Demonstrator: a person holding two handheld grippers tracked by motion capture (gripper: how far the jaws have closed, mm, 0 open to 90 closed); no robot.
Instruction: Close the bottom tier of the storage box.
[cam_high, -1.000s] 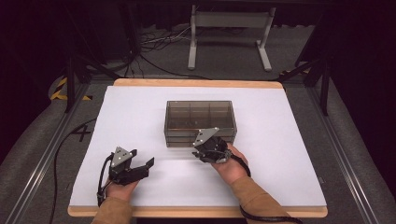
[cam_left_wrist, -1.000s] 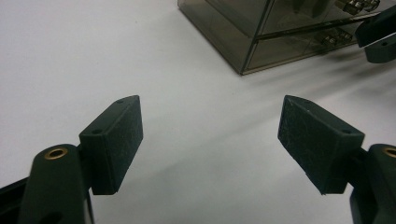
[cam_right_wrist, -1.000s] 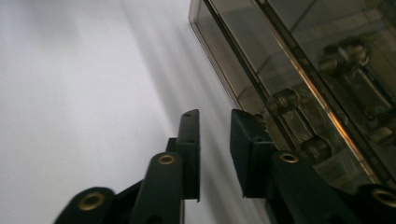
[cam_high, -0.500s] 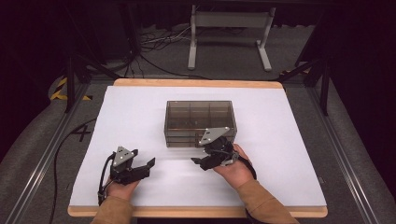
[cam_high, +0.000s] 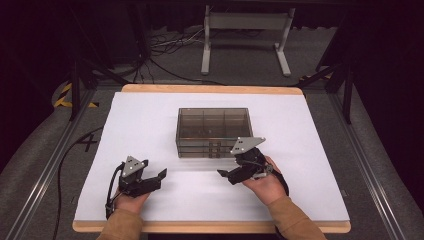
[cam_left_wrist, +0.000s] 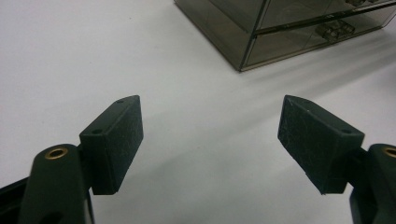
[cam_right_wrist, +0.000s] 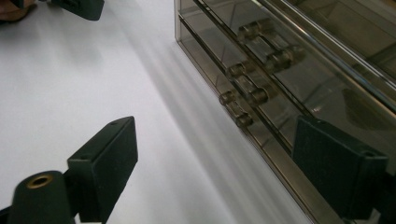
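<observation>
A smoky see-through drawer box (cam_high: 214, 131) stands in the middle of the white table top (cam_high: 145, 120). My right gripper (cam_high: 226, 175) hovers just in front of the box's right front corner, pointing left. Its jaws have just been opening and stand wide, with nothing between them. In the right gripper view (cam_right_wrist: 215, 158) the box front (cam_right_wrist: 299, 88) runs along the right, with clear drawer handles (cam_right_wrist: 243, 88) stacked on it. My left gripper (cam_high: 158, 177) rests low at the near left, open and empty. In the left gripper view (cam_left_wrist: 210, 135) the box (cam_left_wrist: 280, 28) lies ahead to the upper right.
A metal stand (cam_high: 245, 30) and loose cables (cam_high: 165, 45) lie on the floor beyond the table. The table's wooden edge (cam_high: 210, 227) runs along the near side. Bare white surface lies between the two grippers.
My right gripper has drawn back from the box front toward the near right, and its jaws have spread wide. The left gripper has stayed where it was.
</observation>
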